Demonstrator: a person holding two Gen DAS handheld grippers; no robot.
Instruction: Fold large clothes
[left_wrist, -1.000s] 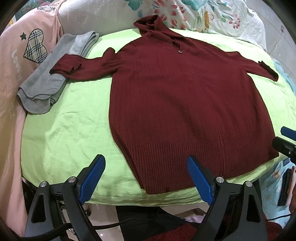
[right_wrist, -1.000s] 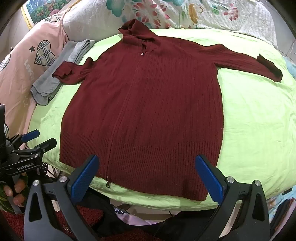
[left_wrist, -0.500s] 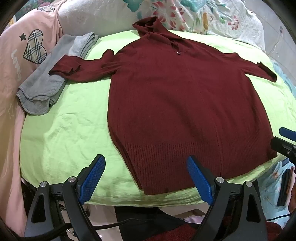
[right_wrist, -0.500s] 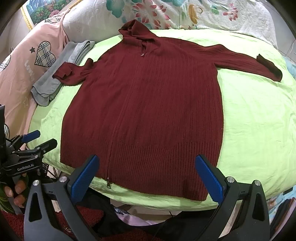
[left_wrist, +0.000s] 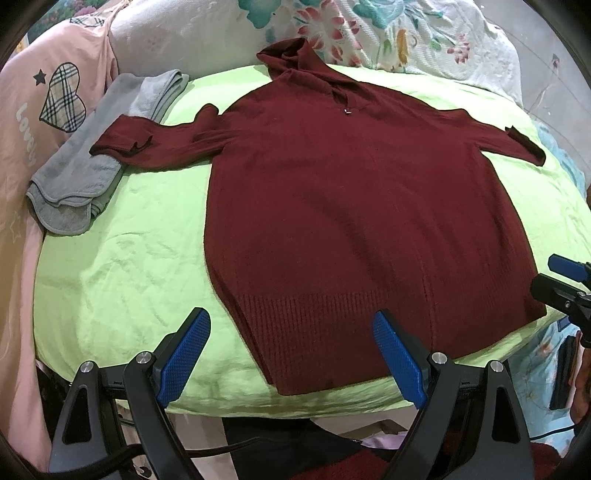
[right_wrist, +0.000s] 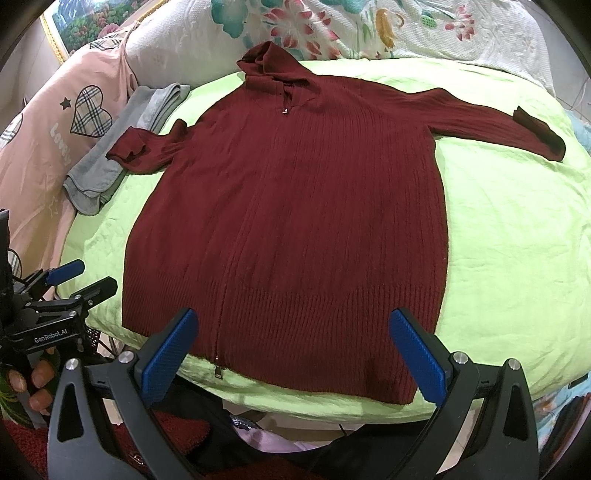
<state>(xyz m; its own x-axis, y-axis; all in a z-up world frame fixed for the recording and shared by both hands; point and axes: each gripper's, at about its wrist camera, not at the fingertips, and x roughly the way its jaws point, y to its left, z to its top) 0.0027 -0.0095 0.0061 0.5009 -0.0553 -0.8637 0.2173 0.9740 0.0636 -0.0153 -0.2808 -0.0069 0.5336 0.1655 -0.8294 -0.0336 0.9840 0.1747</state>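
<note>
A dark red knitted hooded sweater (left_wrist: 354, 221) lies spread flat, front up, on the bed's lime-green sheet (left_wrist: 122, 266), hood toward the head of the bed, hem at the near edge. Its zip runs down the front; the pull shows at the hem in the right wrist view. Both sleeves extend sideways: one cuff rests on a folded grey towel (left_wrist: 88, 173) at the far left corner, the other lies near the right edge of the bed. A pink pillow with a plaid heart (left_wrist: 62, 98) sits beyond the towel, and a floral quilt (left_wrist: 369, 33) is bunched at the head.

The left hand-held gripper (left_wrist: 291, 354) hovers off the near edge over the hem's left part, jaws spread wide, holding nothing. The right hand-held gripper (right_wrist: 291, 350) hovers over the hem's middle, likewise spread and empty.
</note>
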